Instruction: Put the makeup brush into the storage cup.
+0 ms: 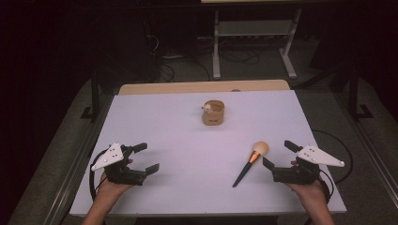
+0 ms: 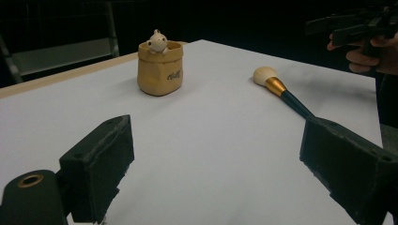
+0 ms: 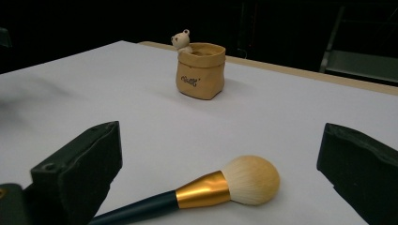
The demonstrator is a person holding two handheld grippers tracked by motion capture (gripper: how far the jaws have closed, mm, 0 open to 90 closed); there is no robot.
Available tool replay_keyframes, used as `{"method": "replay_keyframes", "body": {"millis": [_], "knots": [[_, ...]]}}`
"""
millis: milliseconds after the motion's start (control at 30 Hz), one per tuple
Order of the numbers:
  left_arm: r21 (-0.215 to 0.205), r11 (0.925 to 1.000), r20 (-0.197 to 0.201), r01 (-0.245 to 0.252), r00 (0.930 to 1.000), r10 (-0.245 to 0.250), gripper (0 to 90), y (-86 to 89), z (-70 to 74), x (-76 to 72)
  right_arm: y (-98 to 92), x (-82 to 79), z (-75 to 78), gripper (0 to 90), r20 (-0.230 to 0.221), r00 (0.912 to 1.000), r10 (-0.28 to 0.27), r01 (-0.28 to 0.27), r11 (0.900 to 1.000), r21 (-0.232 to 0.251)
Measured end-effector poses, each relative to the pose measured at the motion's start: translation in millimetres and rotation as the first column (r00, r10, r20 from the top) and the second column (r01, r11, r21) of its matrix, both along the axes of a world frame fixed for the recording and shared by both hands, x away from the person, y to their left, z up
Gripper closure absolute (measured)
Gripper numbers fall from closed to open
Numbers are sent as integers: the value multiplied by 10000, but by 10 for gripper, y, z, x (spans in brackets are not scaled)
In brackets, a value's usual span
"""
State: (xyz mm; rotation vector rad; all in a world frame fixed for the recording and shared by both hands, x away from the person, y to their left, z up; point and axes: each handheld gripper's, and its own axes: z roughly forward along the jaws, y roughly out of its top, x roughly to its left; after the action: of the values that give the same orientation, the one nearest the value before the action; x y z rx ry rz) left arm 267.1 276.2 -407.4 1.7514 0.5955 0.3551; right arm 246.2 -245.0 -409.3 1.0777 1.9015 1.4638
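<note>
I've got a white tabletop [image 1: 187, 140] laid over a wooden board [image 1: 202, 87], whose edge peeks out along the far side; behind it, on the dark floor, stands a pale metal frame [image 1: 253, 42] with two legs; loose cables [image 1: 234, 58] trail around its feet.

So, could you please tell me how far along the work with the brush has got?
Nothing looks done: the brush lies flat on the table, apart from the pot. The right gripper sits beside it, jaws open, holding nothing. Gripping the brush and, probably, putting it in the pot remain.
</note>
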Motion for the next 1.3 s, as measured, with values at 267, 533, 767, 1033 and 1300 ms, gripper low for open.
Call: {"method": "replay_keyframes", "body": {"millis": [267,533,767,1033,1300], "knots": [[55,10000,-22,-11,10000,11,97,31,0,-19,17,38,6,0,-104,9999,-30,29,10000,-89],[-70,9999,-105,-110,9999,109,97,43,-3,-15,38,71,18,0,-198,9998,-52,49,9999,-155],[-104,9999,-127,-67,9999,66,97,44,-5,-20,56,101,54,0,-143,9999,-55,53,9999,-156],[-187,9997,-99,-142,9999,140,98,41,4,-15,87,140,108,0,-13,10000,20,-20,9999,-131],[-163,9997,-156,-158,9998,156,98,38,-17,6,120,239,168,0,-3,10000,-9,9,9999,-101]]}}
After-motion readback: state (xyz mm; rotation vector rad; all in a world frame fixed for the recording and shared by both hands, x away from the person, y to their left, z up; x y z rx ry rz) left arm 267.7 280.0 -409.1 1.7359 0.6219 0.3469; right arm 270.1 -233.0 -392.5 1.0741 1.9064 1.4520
